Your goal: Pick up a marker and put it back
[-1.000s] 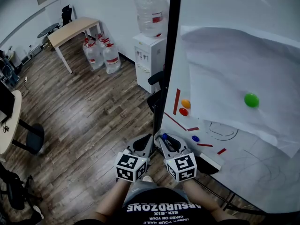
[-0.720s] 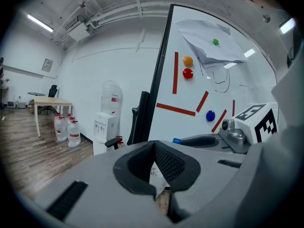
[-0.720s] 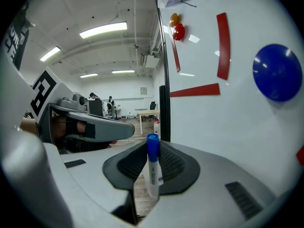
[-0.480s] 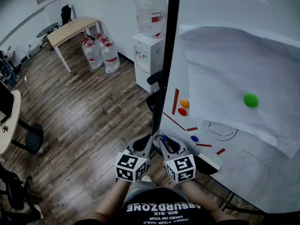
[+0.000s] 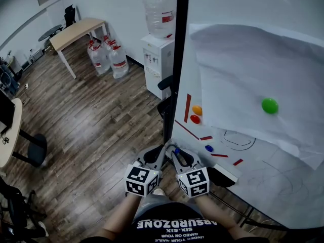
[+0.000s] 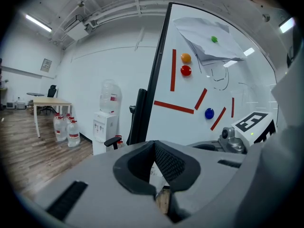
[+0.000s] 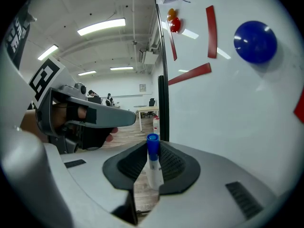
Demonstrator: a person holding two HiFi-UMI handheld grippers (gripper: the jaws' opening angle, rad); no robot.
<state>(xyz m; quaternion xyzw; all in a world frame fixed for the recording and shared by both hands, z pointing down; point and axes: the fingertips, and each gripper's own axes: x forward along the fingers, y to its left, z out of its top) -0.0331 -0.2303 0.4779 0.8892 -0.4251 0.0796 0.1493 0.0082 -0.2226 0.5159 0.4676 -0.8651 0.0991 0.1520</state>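
A white marker with a blue cap (image 7: 152,161) stands upright between the pads of my right gripper (image 7: 153,151), which is shut on it. In the head view the blue cap (image 5: 175,149) shows at the tips of the right gripper (image 5: 174,152), close to the lower left corner of the whiteboard (image 5: 238,135). Just left of it is my left gripper (image 5: 162,154), its fingertips together and holding nothing. In the left gripper view the pads (image 6: 167,161) meet at the tip of the left gripper (image 6: 155,148).
The whiteboard's black post (image 5: 175,65) rises just ahead of the grippers. On the board are a paper sheet (image 5: 253,75), a green magnet (image 5: 270,105), orange (image 5: 197,110), red (image 5: 195,119) and blue (image 5: 209,148) magnets. A water dispenser (image 5: 161,49) and bottles (image 5: 109,57) stand behind.
My right gripper has sunk slightly with the marker still in it. The left gripper has stayed where it was.
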